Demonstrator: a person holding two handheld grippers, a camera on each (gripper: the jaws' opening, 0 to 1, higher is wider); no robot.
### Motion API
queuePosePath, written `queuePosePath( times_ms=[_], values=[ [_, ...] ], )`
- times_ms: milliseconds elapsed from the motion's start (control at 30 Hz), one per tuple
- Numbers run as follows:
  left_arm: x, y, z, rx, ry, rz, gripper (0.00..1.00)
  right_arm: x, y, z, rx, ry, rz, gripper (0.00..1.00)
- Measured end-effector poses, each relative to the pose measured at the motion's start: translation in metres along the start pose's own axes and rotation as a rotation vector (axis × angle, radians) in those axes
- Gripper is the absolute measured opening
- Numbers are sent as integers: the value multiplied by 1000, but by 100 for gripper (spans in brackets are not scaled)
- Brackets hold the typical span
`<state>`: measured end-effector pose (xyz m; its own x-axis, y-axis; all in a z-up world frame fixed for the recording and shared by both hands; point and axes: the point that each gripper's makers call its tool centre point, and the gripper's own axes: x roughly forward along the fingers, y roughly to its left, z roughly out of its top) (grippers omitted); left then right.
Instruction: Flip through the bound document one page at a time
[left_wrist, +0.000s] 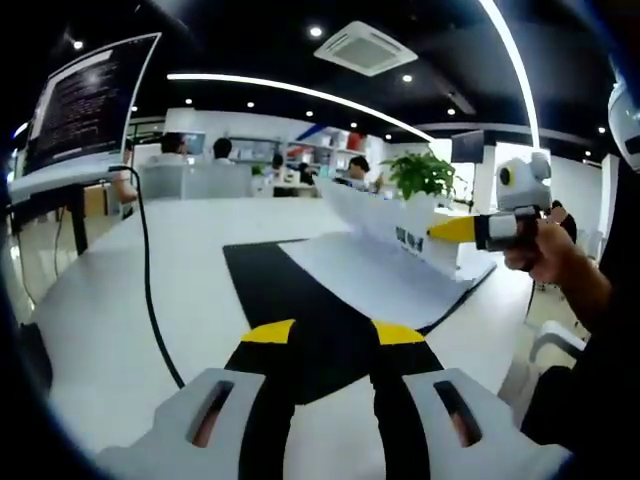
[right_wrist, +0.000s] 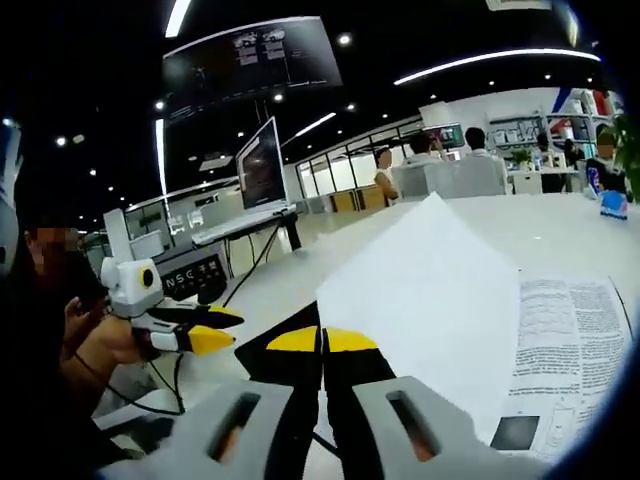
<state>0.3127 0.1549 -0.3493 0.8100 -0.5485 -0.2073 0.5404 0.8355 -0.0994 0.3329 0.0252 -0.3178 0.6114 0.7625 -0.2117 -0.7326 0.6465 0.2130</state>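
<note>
Left gripper view: left gripper (left_wrist: 333, 331) jaws apart over the black mat (left_wrist: 300, 300), nothing between them. Bound document (left_wrist: 385, 270) lies far right on the mat, one page (left_wrist: 375, 212) lifted by the right gripper (left_wrist: 440, 231) (contact point hard to see).

Right gripper view: right gripper (right_wrist: 322, 340) pinches the raised page (right_wrist: 425, 290); the page hides its own edge, printed text (right_wrist: 565, 330) blurred; document cut off at right.

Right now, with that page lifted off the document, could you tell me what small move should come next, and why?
Probably carry the lifted page on over toward the black mat and lay it flat. The right gripper appears shut on its edge and the sheet stands raised above the printed page beneath, so the turn looks half done. The left gripper hangs open above the mat.
</note>
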Motion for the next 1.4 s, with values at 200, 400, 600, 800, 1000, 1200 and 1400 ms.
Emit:
queuePosePath(
  times_ms=[200, 400, 600, 800, 1000, 1200, 1400],
  values=[
    [3, 4, -4, -12, 3, 11, 29, 11, 4, -34, -35, 106, 5, 2],
    [4, 2, -3, -10, -4, 3, 29, 17, 1, -53, -33, 162, 0, 2],
    [4, 3, -6, -12, 4, 4, 29, 23, 2, -64, -62, 196, -15, 2],
    [5, 4, -5, -9, 5, 5, 29, 28, 0, -71, -60, 230, -31, 2],
    [-3, -1, 8, 3, -32, 5, 28, 26, 1, -69, -90, 239, -44, 2],
    [-2, -3, -6, -9, 3, 3, 28, 26, 1, -69, -110, 238, -52, 2],
    [6, -6, -5, -15, 6, -8, 28, 25, 1, -69, -113, 238, -41, 3]
  ],
)
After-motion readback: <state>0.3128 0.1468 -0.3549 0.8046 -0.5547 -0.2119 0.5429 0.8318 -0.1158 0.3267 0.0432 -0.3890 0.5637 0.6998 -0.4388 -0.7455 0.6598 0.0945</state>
